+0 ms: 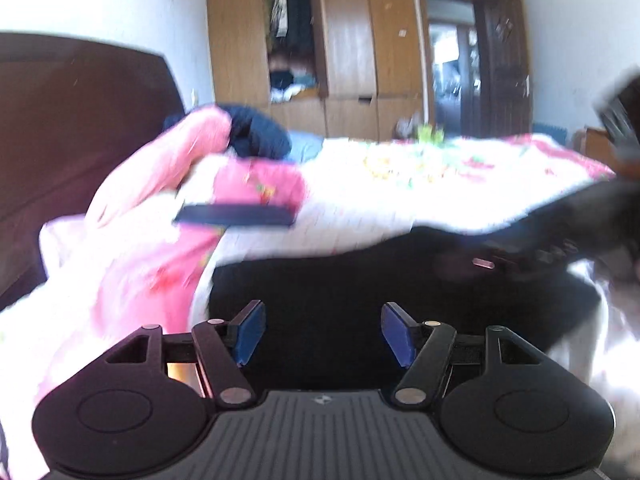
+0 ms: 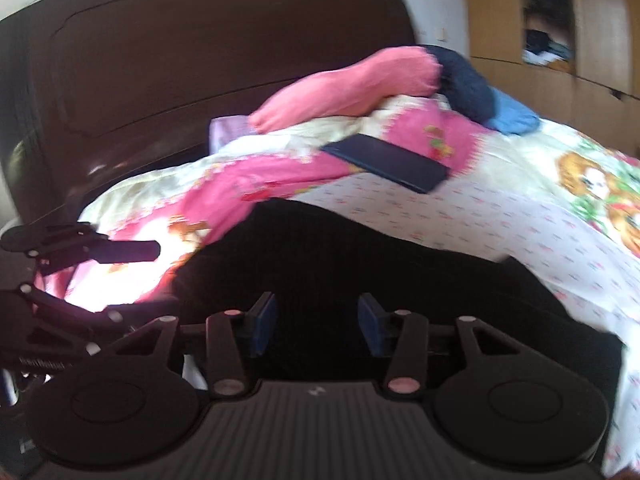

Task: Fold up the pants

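Black pants [image 1: 360,280] lie spread on the bed, right in front of both grippers; they also show in the right wrist view [image 2: 360,264]. My left gripper [image 1: 322,334] is open and empty, just above the near edge of the pants. My right gripper [image 2: 316,326] is open and empty over the pants too. The left gripper also shows at the left edge of the right wrist view [image 2: 80,256]. The right gripper shows blurred at the right edge of the left wrist view [image 1: 616,120].
The bed has a white and pink floral cover [image 2: 500,216]. A dark flat phone-like object [image 2: 386,162] lies on it beyond the pants. A pink pillow [image 2: 352,84], dark blue cloth [image 2: 466,84] and the dark headboard [image 2: 200,60] stand behind. A wooden wardrobe [image 1: 348,40] is at the back.
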`<action>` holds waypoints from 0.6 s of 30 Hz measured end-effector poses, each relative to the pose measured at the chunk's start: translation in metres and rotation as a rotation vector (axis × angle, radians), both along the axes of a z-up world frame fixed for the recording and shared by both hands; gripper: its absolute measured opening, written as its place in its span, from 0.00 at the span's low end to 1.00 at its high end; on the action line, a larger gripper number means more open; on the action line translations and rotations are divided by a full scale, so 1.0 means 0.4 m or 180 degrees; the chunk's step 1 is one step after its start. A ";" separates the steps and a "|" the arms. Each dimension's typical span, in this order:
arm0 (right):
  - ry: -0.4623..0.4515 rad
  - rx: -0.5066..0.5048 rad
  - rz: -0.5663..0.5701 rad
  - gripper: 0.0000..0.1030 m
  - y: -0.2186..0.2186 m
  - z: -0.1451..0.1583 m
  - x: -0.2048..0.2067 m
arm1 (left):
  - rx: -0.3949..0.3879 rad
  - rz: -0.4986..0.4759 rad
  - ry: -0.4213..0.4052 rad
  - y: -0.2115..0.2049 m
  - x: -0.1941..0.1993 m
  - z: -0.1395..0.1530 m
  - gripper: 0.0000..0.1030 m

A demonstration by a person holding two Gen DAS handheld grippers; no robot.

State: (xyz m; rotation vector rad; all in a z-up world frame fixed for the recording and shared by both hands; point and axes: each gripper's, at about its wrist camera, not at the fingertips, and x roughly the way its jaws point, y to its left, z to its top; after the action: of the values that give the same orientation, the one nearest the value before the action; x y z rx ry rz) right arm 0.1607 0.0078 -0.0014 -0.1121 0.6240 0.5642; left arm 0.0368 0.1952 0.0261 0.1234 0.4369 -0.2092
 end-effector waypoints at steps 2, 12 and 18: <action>0.0050 -0.0058 -0.0473 0.45 -0.096 -0.012 0.026 | -0.0059 -0.0074 -0.0072 -0.038 0.047 0.000 0.75; 0.0819 0.0814 -0.1354 0.47 -0.419 -0.170 0.106 | 0.0394 -0.0019 0.0689 -0.134 0.193 -0.177 0.76; 0.1103 0.1445 -0.1264 0.45 -0.505 -0.183 0.112 | 0.0440 -0.0194 0.0572 -0.186 0.163 -0.115 0.80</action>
State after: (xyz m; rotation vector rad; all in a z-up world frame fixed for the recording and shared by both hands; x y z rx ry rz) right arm 0.2053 -0.1942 -0.0746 0.5372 0.8135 0.3274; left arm 0.1020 0.1209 -0.0197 0.2550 0.6271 -0.2510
